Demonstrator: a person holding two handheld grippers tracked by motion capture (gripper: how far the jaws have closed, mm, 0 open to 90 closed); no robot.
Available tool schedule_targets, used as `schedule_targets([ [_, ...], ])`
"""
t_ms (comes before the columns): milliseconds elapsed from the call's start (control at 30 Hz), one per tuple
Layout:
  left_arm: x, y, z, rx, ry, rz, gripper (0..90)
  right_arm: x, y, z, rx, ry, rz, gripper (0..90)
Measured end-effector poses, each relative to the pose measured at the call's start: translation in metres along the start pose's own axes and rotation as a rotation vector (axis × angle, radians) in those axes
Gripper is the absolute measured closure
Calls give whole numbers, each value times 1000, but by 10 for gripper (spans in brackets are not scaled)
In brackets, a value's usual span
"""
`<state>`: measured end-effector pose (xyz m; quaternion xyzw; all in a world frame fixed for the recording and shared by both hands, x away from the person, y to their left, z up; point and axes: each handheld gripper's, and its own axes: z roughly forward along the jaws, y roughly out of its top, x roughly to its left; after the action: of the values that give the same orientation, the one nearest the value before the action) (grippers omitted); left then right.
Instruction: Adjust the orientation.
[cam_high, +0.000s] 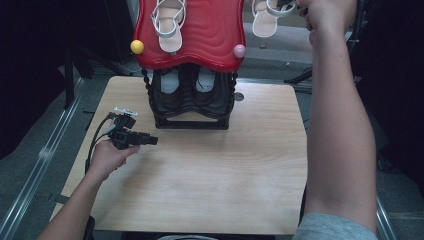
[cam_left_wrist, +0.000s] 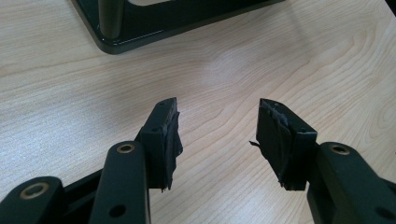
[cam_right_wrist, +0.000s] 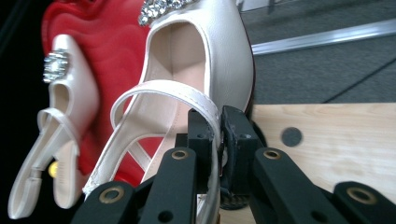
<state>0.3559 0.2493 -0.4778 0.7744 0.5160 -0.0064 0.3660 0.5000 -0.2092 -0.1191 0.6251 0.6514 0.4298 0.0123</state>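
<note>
one white sandal (cam_right_wrist: 187, 79) hangs by its heel strap in the right gripper (cam_right_wrist: 218, 140), raised beside the red shelf (cam_high: 200, 35) (its mate lies there); lower gently alongside. left gripper (cam_left_wrist: 217, 135) gapes, empty.

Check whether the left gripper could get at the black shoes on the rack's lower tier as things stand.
Probably yes: the left gripper is open, holds nothing and rests on bare table just in front of the black shoes. The red shelf overhangs them, so it would have to go in low.
</note>
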Motion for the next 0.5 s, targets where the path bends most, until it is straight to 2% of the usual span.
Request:
schedule_targets([
  [300, 1, 0, -1, -4, -3, -1, 494, 44, -2, 34, 26, 53, -46, 839],
  [500, 1, 0, 0, -3, -5, 1, 494, 67, -6, 55, 33, 72, -66, 839],
])
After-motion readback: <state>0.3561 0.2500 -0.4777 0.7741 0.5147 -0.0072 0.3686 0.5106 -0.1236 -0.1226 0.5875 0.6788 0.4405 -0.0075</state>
